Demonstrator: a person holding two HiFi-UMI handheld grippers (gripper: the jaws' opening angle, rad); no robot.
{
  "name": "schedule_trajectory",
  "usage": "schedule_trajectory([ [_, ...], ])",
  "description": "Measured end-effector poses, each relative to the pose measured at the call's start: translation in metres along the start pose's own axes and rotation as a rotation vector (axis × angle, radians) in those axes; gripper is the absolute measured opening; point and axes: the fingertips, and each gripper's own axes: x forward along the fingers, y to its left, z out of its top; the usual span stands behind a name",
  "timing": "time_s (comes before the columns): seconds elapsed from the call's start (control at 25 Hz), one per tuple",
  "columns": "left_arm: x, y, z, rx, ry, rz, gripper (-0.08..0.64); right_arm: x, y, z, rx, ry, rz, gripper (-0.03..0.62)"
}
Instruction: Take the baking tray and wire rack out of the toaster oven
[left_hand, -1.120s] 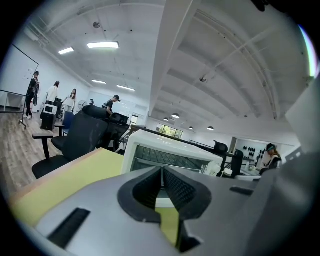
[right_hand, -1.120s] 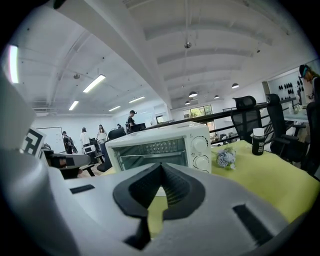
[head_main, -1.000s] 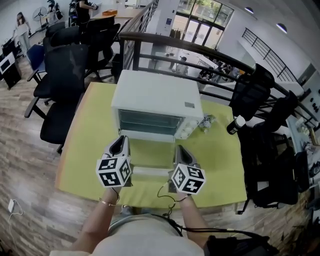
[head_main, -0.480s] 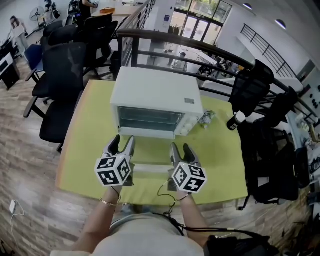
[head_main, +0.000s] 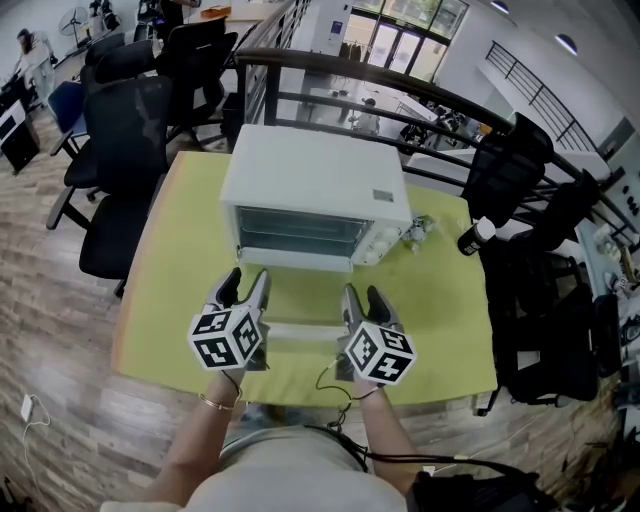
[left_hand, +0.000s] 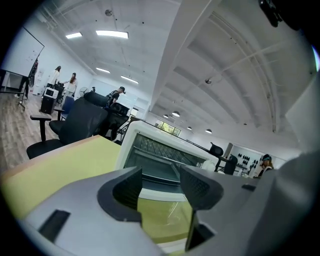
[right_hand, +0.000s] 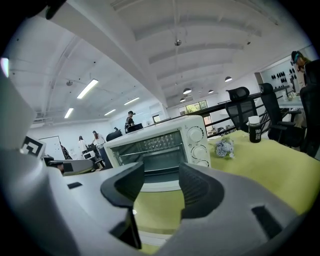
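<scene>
Head view, from the left: bare table (head_main: 180, 260) is seen beside the toaster oven (head_main: 315, 180). The jaws of the left gripper (head_main: 247, 280) have just been opened and are held spread, with nothing between them. Those of the right gripper (head_main: 361, 296) were likewise opened, then narrowed slightly, and are empty too. Both are judged freed for reaching in. The wire rack (left_hand: 166, 150) and baking tray (left_hand: 156, 169) are seen inside the cavity, behind the lowered door (head_main: 300, 305), whose front edge is placed between the grippers. Setting-down room is offered leftward; rightward, a bottle (head_main: 472, 238) is stood near the table's edge.
</scene>
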Motion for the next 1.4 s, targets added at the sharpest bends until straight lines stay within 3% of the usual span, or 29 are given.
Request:
schedule_trajectory([
  [0.56, 0.034, 0.028, -0.063, -0.028, 0.132, 0.046, 0.219, 0.031, -0.031, -0.062, 0.107, 0.110, -0.044, 0.216],
  [1.0, 0.064, 0.039, -0.091, -0.041, 0.180, 0.061, 0.219, 0.057, -0.041, -0.093, 0.085, 0.190, -0.042, 0.216],
  [1.4, 0.089, 0.049, -0.079, -0.186, 0.143, 0.036, 0.219, 0.091, -0.035, -0.082, 0.192, 0.159, -0.010, 0.218],
])
